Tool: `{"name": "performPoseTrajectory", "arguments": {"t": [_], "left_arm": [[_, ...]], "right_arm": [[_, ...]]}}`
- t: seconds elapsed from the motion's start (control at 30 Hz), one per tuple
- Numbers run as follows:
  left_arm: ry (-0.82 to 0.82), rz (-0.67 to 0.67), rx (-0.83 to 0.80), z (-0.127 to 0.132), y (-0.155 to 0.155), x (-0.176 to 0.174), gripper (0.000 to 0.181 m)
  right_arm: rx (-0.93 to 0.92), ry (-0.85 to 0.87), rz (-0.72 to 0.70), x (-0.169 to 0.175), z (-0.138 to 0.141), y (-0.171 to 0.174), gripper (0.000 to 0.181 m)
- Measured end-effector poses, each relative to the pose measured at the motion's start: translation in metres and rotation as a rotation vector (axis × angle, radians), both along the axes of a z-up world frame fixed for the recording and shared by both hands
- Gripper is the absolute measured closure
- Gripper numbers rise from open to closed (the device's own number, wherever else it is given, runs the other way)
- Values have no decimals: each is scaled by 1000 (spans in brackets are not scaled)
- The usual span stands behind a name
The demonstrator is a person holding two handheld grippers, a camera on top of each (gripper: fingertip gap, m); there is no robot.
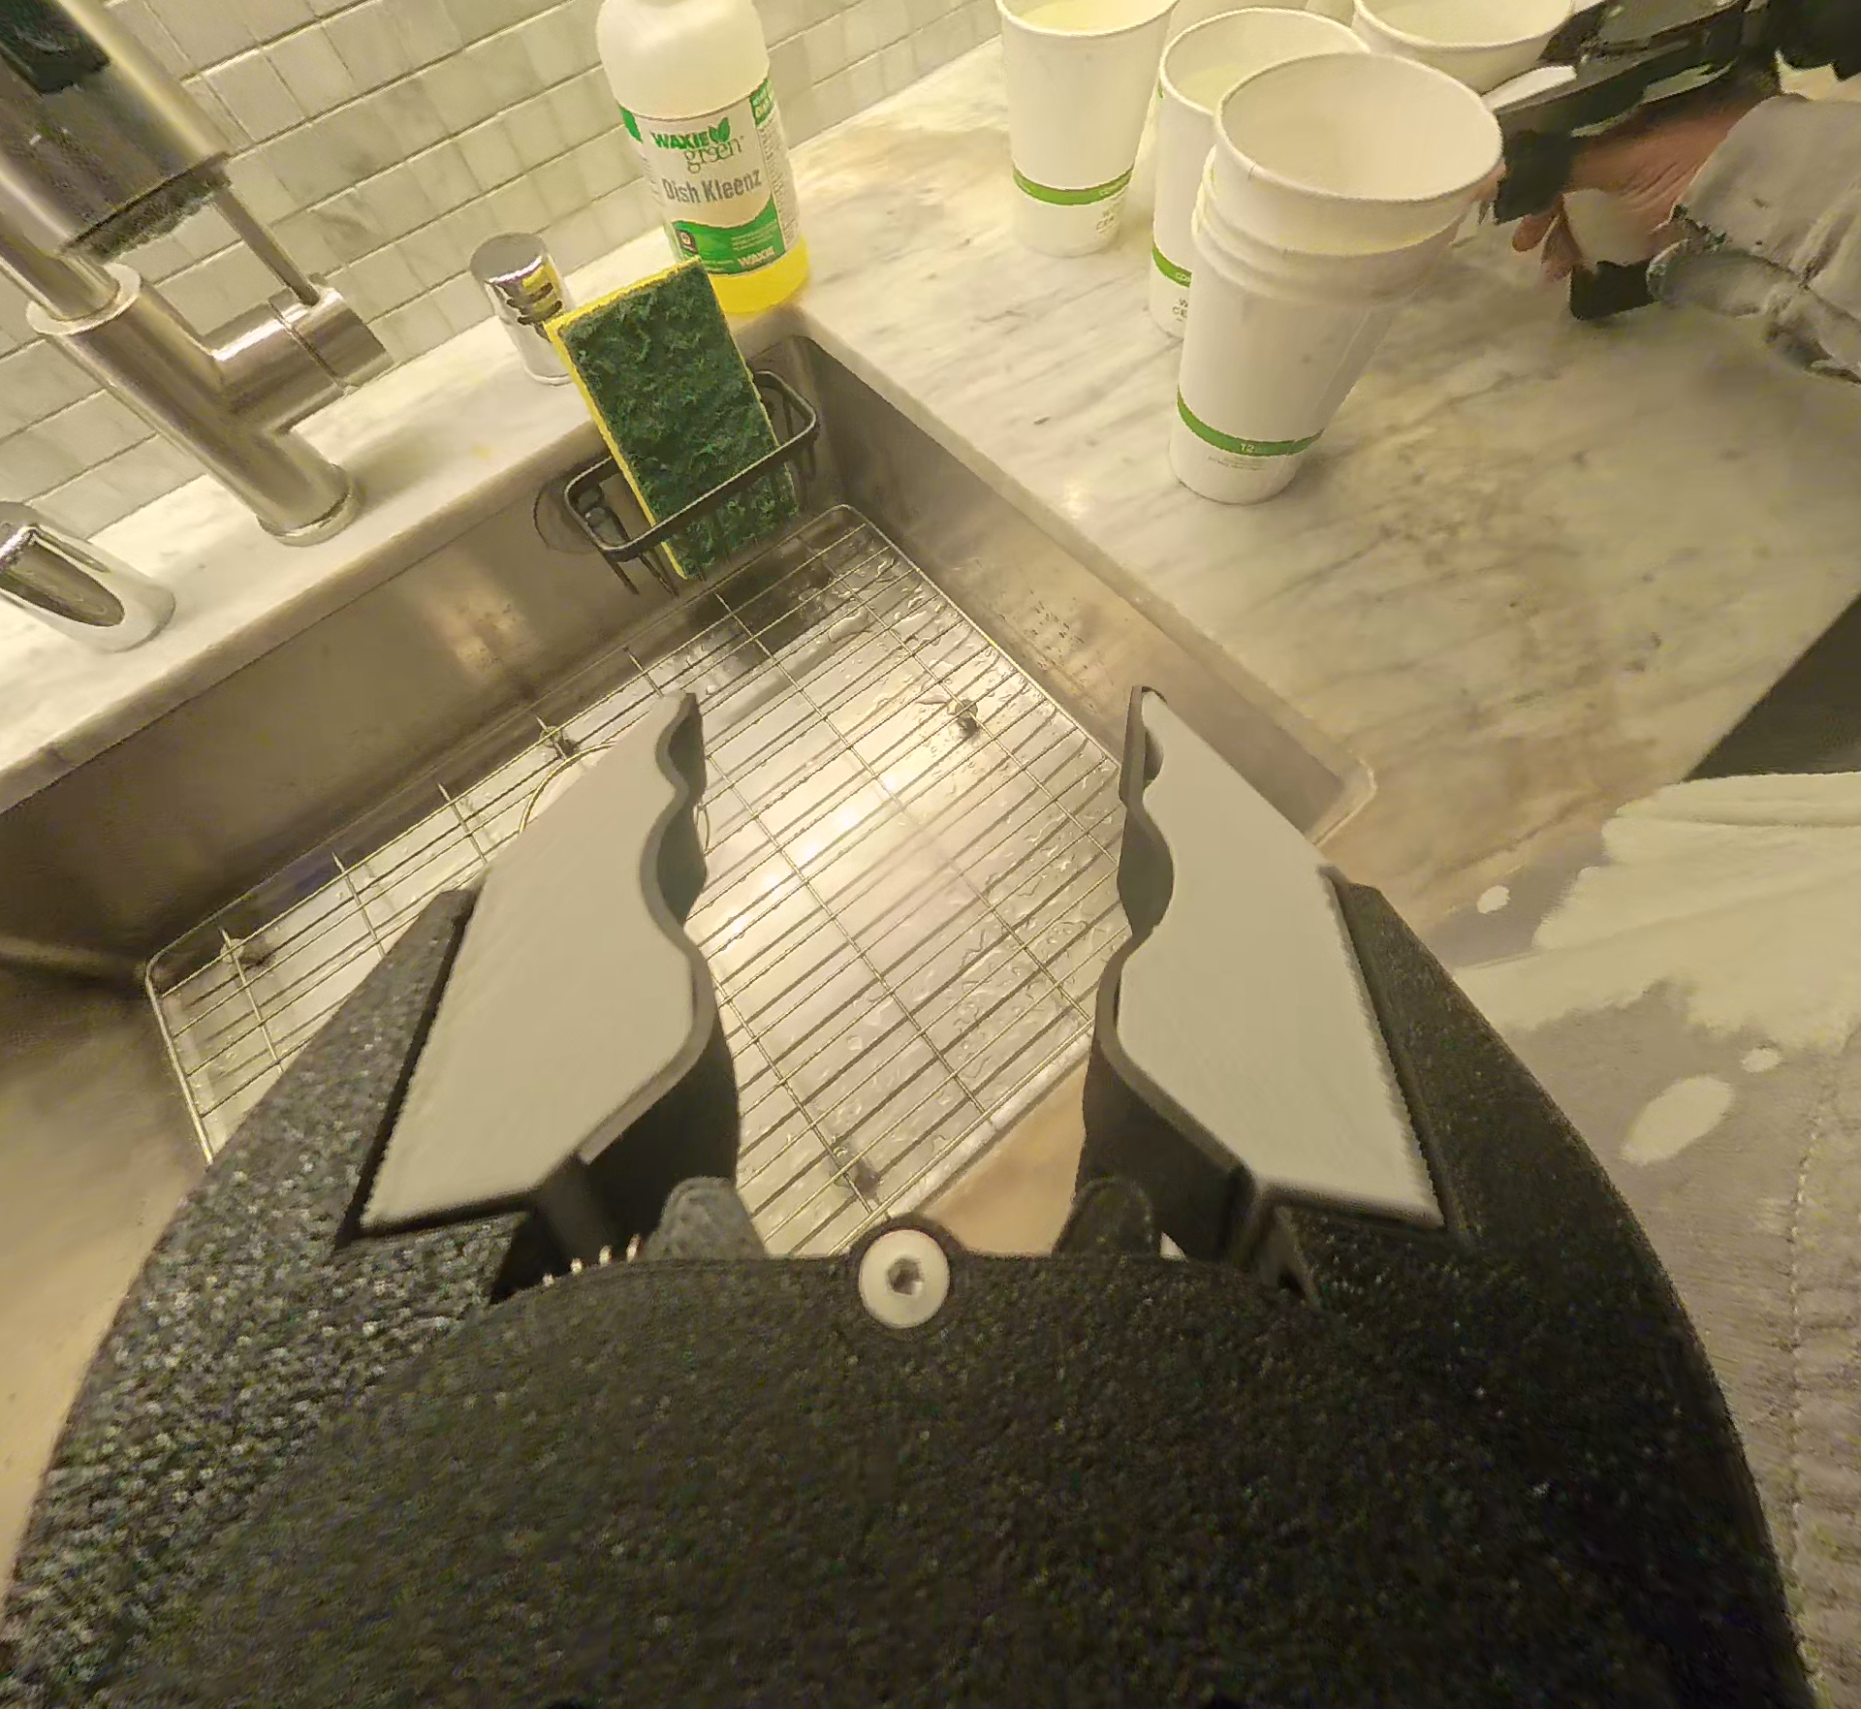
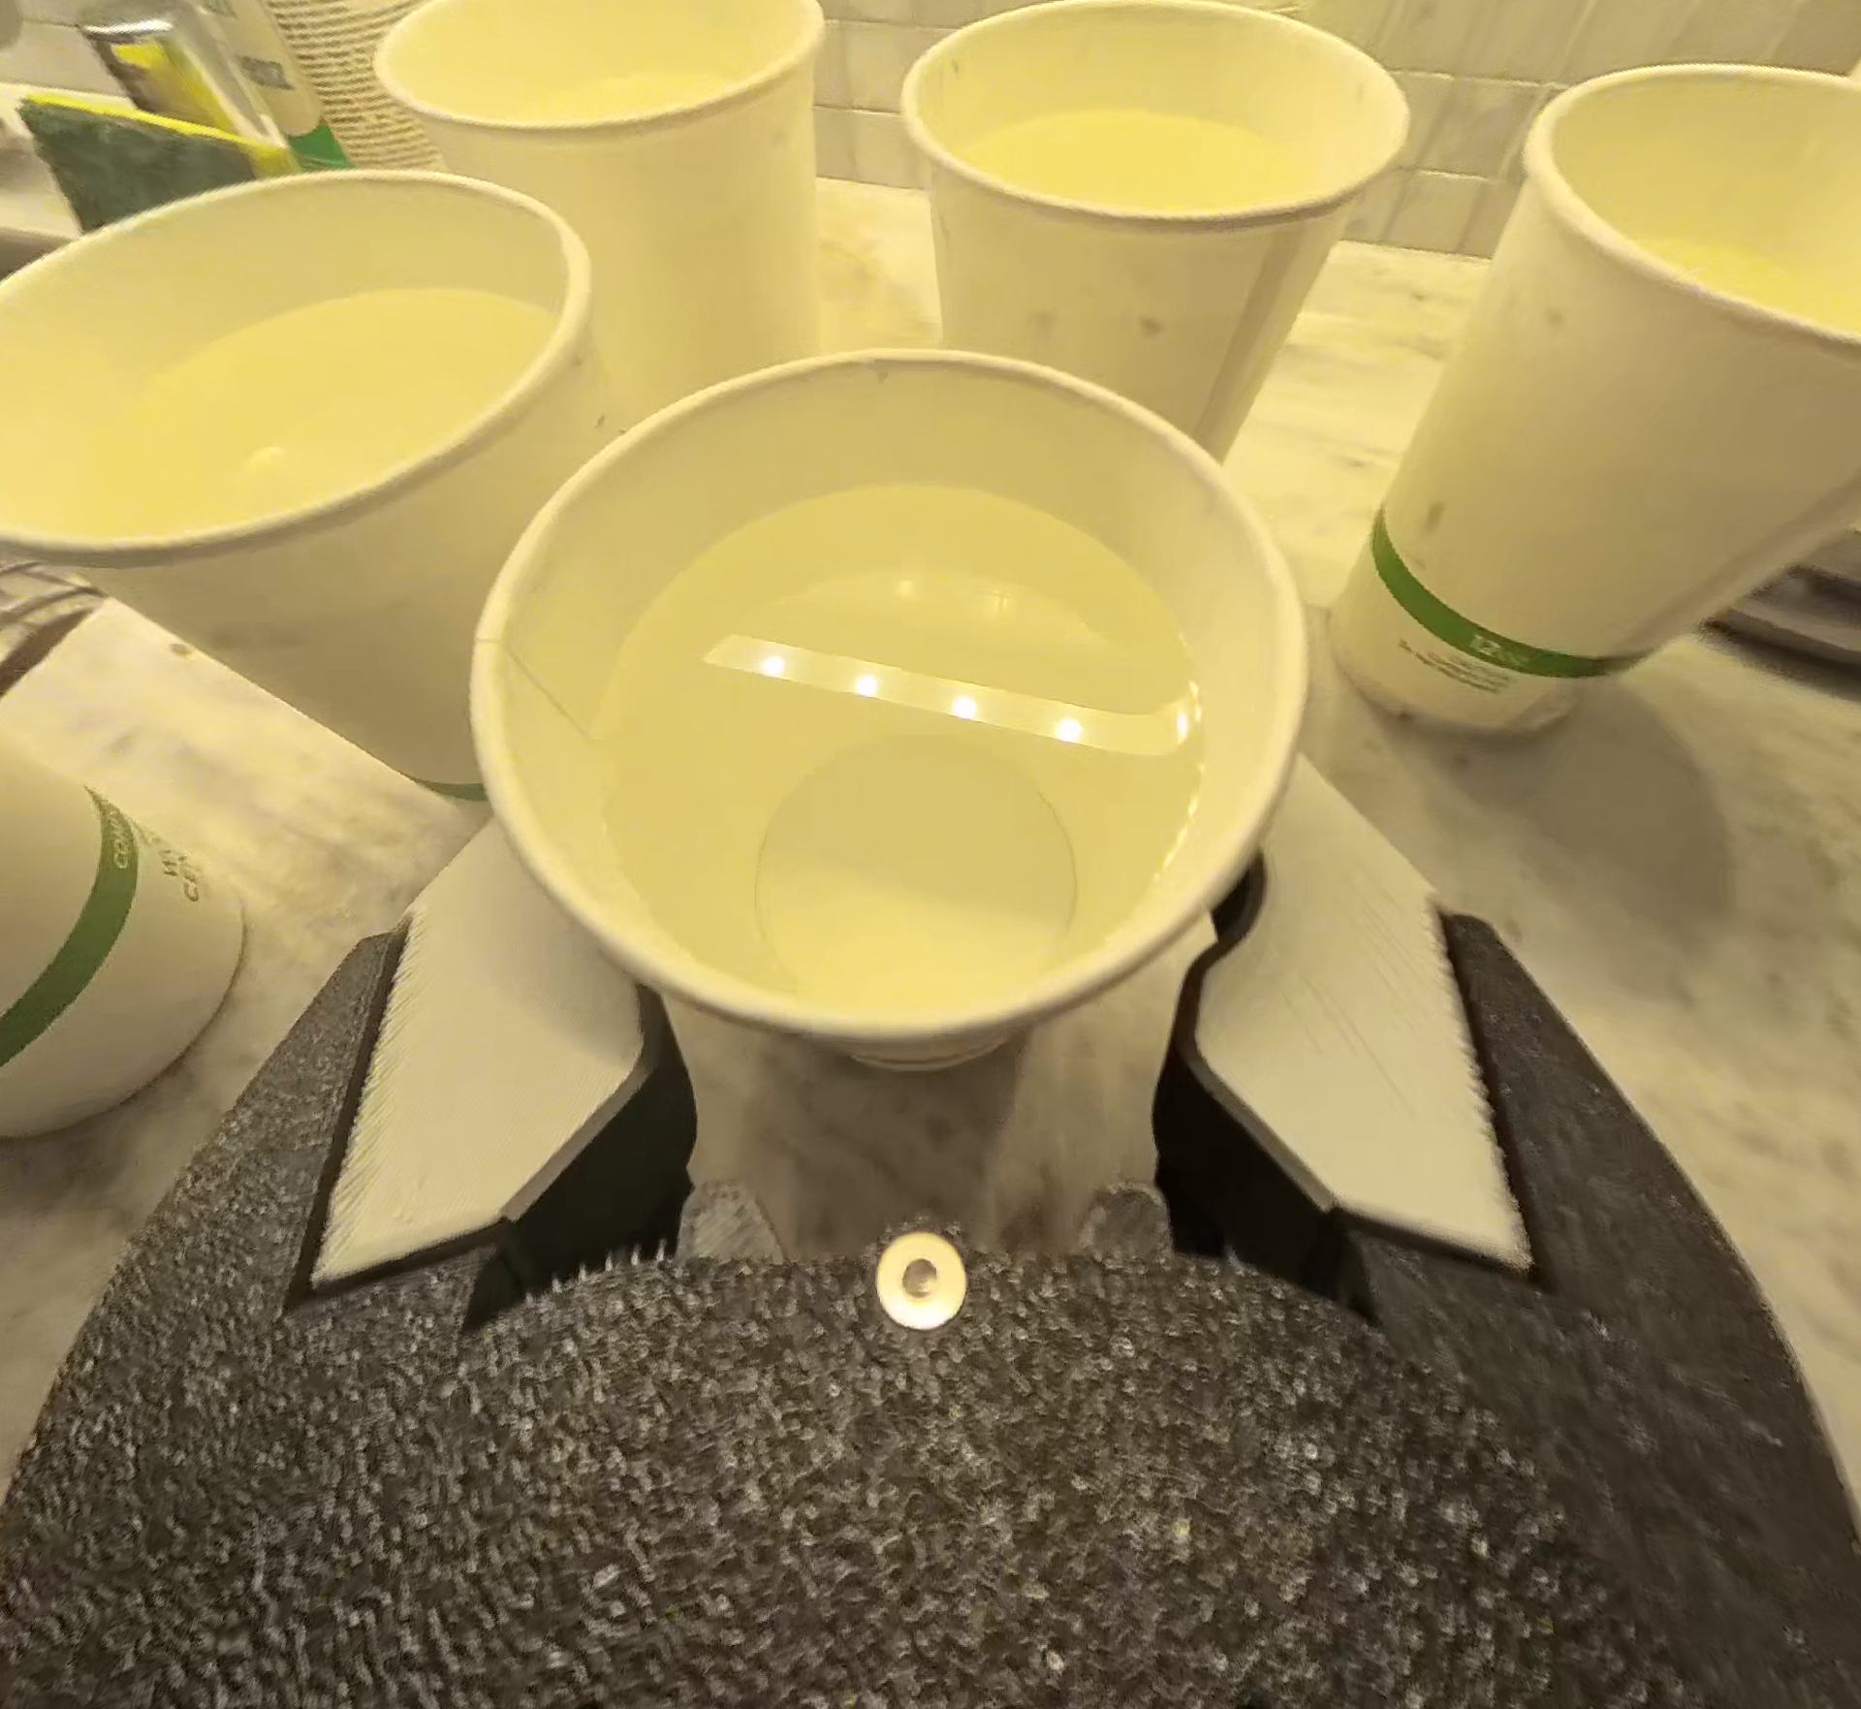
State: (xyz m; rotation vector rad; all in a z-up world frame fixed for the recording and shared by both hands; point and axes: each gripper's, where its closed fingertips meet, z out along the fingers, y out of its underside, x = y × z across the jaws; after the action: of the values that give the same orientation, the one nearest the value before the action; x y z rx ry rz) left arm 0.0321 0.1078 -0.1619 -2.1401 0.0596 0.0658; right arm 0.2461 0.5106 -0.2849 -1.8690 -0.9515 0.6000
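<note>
My left gripper (image 1: pixel 911 714) is open and empty, held over the steel sink (image 1: pixel 302 654), whose bottom has a wet wire grid (image 1: pixel 886 865). My right gripper (image 2: pixel 891 825) is shut on a white paper cup (image 2: pixel 886 704) that holds clear liquid. In the left wrist view this cup (image 1: pixel 1354 140) sits tilted on top of a stack of nested cups (image 1: pixel 1259 372) on the marble counter, with the right gripper (image 1: pixel 1511 120) coming in from the right. Several more white cups with green bands (image 2: pixel 614 150) stand around it, with liquid in them.
A dish soap bottle (image 1: pixel 695 100) stands at the sink's back corner. A green and yellow sponge (image 1: pixel 675 412) leans in a black wire caddy (image 1: pixel 796 452). A steel faucet (image 1: pixel 171 251) rises at the left. The marble counter (image 1: pixel 1410 573) runs to the right. A person's sleeve (image 1: pixel 1772 251) is at the far right.
</note>
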Motion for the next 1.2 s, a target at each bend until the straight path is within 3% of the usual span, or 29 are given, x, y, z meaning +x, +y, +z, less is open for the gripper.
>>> {"name": "performPoseTrajectory", "arguments": {"t": [0.4, 0.83, 1.2], "left_arm": [[-4, 10, -29, -9, 18, -1, 98], [-24, -62, -23, -14, 23, 3, 98], [-3, -97, -24, -11, 15, 4, 98]], "right_arm": [[36, 6, 29, 0, 3, -6, 86], [52, 87, -134, 47, 15, -35, 94], [115, 173, -215, 59, 33, -60, 98]]}}
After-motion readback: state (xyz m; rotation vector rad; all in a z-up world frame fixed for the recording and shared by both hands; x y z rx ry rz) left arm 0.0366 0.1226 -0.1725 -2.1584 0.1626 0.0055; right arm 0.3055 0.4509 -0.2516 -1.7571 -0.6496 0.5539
